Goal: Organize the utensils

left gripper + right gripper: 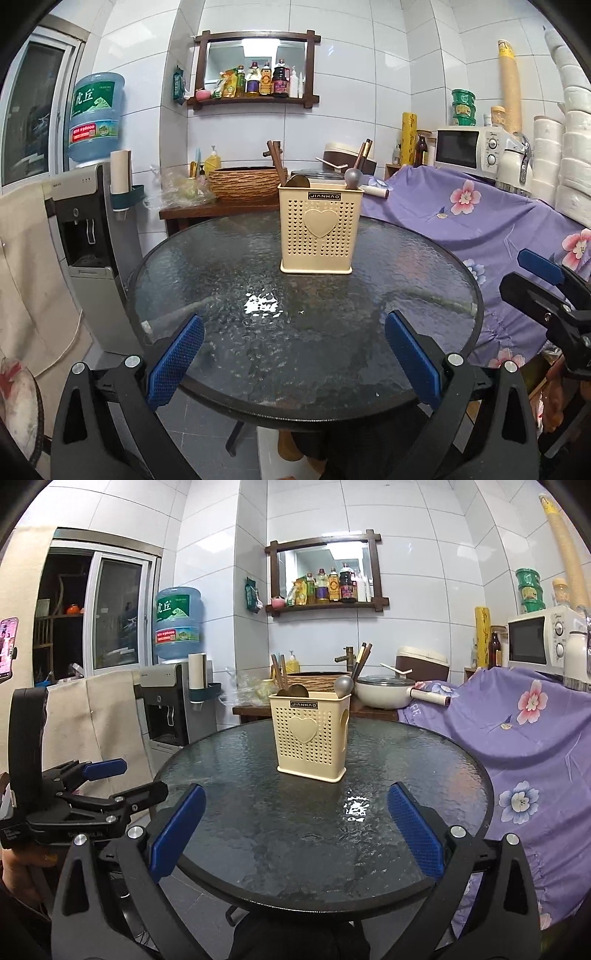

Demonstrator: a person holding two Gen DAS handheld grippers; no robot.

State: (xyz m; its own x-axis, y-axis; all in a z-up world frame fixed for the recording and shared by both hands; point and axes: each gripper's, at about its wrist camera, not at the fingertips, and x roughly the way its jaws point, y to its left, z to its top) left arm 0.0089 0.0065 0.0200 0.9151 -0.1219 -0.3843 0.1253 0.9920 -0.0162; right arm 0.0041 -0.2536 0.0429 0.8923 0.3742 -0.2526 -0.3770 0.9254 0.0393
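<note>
White tiled walls close in our kitchen corner, with a purple flowered cloth point(480, 218) draped off to the right of our jaws and a water dispenser point(170, 701) to the left. Ahead of both grippers sits the round glass worktop point(258, 332), its near edge lying between our open pads, and we see nothing loose on it.

Straight beyond the jaws, well apart from them, the cream caddy point(319, 229) stands upright near the far side of the worktop. A ladle point(354, 178), a spoon point(297, 181) and brown chopsticks point(277, 162) stick up out of it; which compartment each sits in we cannot tell.

Our left gripper point(295, 358) has its jaws spread wide and holds nothing. Our right gripper point(295, 830) is likewise spread wide and bare.

We judge the sorting to be essentially finished: every utensil we can see is already standing in the caddy, and we find none left on the worktop to fetch.
</note>
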